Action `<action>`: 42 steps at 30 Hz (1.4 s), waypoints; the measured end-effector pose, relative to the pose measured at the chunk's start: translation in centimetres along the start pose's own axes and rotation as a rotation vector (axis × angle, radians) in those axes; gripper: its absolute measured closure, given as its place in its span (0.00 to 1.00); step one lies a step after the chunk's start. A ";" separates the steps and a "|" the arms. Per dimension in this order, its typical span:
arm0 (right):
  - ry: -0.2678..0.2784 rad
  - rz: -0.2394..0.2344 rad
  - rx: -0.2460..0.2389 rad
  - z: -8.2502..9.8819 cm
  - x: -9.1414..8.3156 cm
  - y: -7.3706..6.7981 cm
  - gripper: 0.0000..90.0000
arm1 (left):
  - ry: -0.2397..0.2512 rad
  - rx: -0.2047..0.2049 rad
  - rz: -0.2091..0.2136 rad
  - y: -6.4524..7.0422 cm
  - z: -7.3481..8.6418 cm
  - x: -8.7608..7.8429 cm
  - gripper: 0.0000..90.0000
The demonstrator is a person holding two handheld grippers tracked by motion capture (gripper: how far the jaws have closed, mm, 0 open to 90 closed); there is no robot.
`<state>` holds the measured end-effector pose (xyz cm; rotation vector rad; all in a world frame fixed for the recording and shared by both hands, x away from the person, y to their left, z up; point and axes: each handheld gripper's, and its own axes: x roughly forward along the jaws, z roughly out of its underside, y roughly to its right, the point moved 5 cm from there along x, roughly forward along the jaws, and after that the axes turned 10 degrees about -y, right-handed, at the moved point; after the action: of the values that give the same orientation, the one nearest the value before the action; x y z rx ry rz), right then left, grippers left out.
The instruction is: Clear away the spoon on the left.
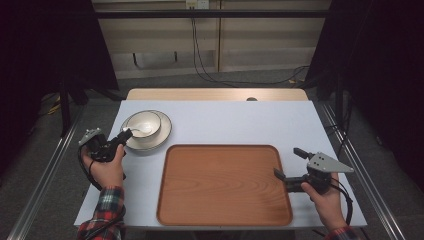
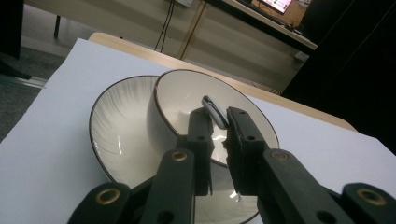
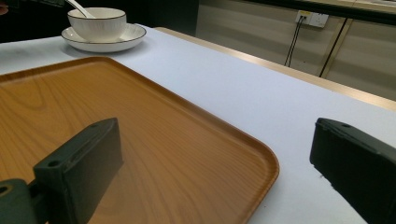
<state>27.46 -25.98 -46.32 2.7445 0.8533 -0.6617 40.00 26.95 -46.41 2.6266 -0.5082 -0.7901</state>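
A white bowl (image 1: 144, 126) with a dark rim stands on a matching plate (image 1: 162, 135) at the table's left. A white spoon (image 1: 140, 130) rests in the bowl, handle toward me. My left gripper (image 1: 126, 134) is at the bowl's near rim, and in the left gripper view its jaws (image 2: 218, 115) are shut on the spoon handle (image 2: 212, 108) above the bowl (image 2: 182, 98) and plate (image 2: 116, 126). My right gripper (image 1: 286, 161) is open at the right edge of the wooden tray (image 1: 225, 185), one jaw over the tray (image 3: 154, 135), the other beyond its edge, nothing between them.
The tray lies bare in the middle of the white table sheet (image 1: 240, 120). In the right gripper view the bowl (image 3: 97, 22) and spoon (image 3: 77, 6) sit far off past the tray's corner. Metal rails run along both sides of the table.
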 end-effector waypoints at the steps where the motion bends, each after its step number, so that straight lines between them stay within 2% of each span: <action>1: 0.000 -0.003 -0.001 0.0 0.0 0.0 0.02 | 0.007 -0.013 -0.004 -0.1 -0.1 0.1 0.89; 3: -0.001 -0.007 0.003 0.0 0.1 -0.1 0.02 | 0.007 -0.013 -0.011 -0.3 -0.2 0.2 0.88; 5: -0.001 -0.005 0.003 0.0 0.1 -0.1 0.02 | 0.016 -0.032 0.001 -0.3 -0.4 0.3 0.87; 9: -0.005 -0.007 0.001 0.1 0.2 -0.1 0.02 | 0.018 -0.030 -0.009 -0.5 -0.6 0.6 0.88; 13: -0.006 -0.012 0.002 0.1 0.3 -0.2 0.02 | 0.044 -0.053 -0.012 -0.6 -0.8 0.8 0.89; 15: -0.008 -0.009 0.002 0.1 0.3 -0.2 0.02 | 0.049 -0.046 -0.003 -0.6 -0.9 0.9 0.89; 16: -0.008 -0.011 0.004 0.1 0.3 -0.2 0.02 | 0.061 -0.058 0.011 -0.4 -1.0 1.0 0.90; 19: -0.009 -0.013 0.002 0.2 0.4 -0.2 0.02 | 0.057 -0.053 0.012 -0.4 -1.2 1.1 0.91; 23: -0.008 -0.012 0.001 0.1 0.3 -0.2 0.02 | 0.080 -0.060 0.024 0.1 -1.7 1.4 0.93; 28: 0.001 -0.015 -0.001 0.1 0.2 -0.1 0.02 | 0.094 -0.039 0.028 0.6 -2.3 1.7 0.94; 29: 0.001 -0.015 -0.001 0.1 0.2 -0.1 0.02 | 0.098 -0.046 0.041 0.8 -2.5 1.8 0.94; 32: 0.001 -0.018 -0.004 0.1 0.2 -0.1 0.02 | 0.094 -0.025 0.034 1.1 -2.7 2.0 0.94; 42: 0.000 -0.020 -0.002 0.1 0.2 -0.1 0.02 | 0.112 -0.010 0.020 1.4 -3.0 2.4 0.95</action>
<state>27.51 -25.82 -46.48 2.7375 0.8824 -0.6638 43.29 25.35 -44.52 2.6339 -0.4974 -0.6340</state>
